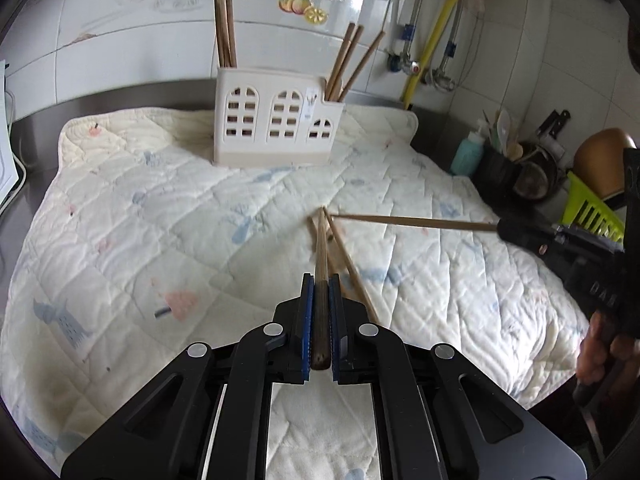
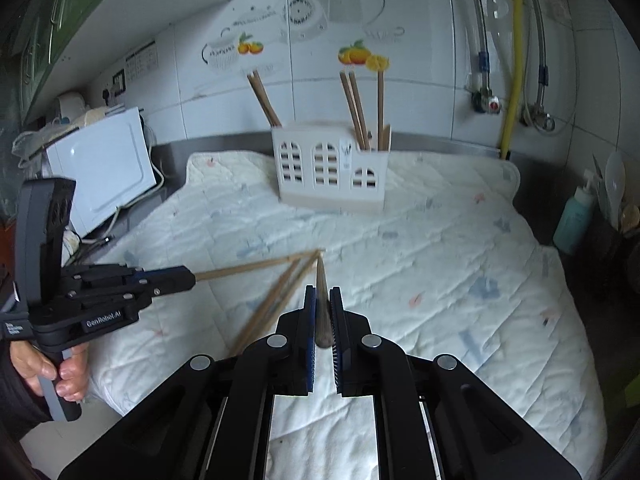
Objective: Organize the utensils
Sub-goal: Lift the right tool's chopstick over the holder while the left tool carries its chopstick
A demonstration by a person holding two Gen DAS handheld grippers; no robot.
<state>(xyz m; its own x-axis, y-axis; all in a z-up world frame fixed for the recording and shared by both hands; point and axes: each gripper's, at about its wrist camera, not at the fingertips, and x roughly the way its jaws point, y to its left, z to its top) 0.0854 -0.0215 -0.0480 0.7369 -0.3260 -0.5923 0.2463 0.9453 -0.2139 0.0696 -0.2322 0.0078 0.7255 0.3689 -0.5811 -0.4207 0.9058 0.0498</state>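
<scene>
A white house-shaped utensil holder (image 1: 276,120) (image 2: 330,166) stands at the back of the quilted mat (image 1: 160,208) (image 2: 440,260), with several wooden chopsticks upright in it. My left gripper (image 1: 320,284) is shut on a wooden chopstick (image 1: 321,248) that points forward; it also shows at the left of the right wrist view (image 2: 188,278). My right gripper (image 2: 322,294) is shut on another chopstick (image 2: 320,280); in the left wrist view it (image 1: 504,227) holds that chopstick (image 1: 412,222) from the right. Two loose chopsticks (image 1: 352,272) (image 2: 272,300) lie on the mat, tips meeting the held ones.
A white microwave (image 2: 100,172) stands left of the mat. A teal bottle (image 1: 466,156) (image 2: 574,216), dark pots (image 1: 532,176) and a green rack (image 1: 592,208) crowd the right side. A yellow pipe (image 1: 440,28) and valves run down the tiled wall.
</scene>
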